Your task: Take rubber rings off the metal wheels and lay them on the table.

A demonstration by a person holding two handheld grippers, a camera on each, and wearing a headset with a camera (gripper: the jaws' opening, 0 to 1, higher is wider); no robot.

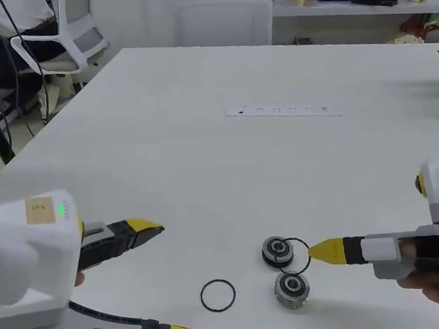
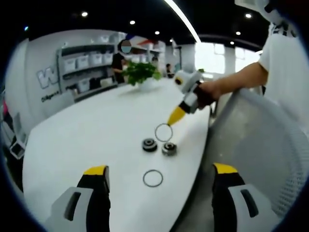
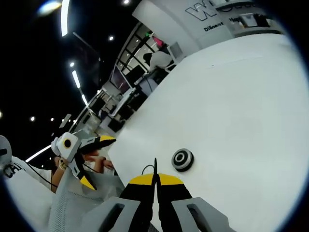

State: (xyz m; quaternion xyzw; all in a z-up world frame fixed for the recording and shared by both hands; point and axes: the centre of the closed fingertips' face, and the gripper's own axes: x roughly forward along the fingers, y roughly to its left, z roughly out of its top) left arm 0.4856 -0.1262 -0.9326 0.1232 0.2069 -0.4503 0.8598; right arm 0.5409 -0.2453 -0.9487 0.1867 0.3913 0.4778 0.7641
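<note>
White tabletop [image 1: 204,158] carries 2 round metal wheels, the farther wheel [image 1: 276,250] and the nearer wheel [image 1: 292,287], just beside each other. Count of thin black rubber rings: 2. The first ring [image 1: 218,295] lies flat on the table left of the nearer wheel, apart from it. The second ring [image 1: 298,255] is pinched in the right gripper [image 1: 316,252], whose yellow tips are closed together on its rim.

Jaws of the left gripper [image 1: 169,281] are spread wide with nothing between them, well left of the wheels.

Left gripper view: the pinched ring hangs clear above both wheels. Head view: it overlaps the farther wheel. Right gripper view: the ring is edge-on, a thin black line at the tips, with 1 wheel beside them.

One left jaw is cut off by the head view's bottom edge. Whether either wheel carries a further ring: cannot tell.
</note>
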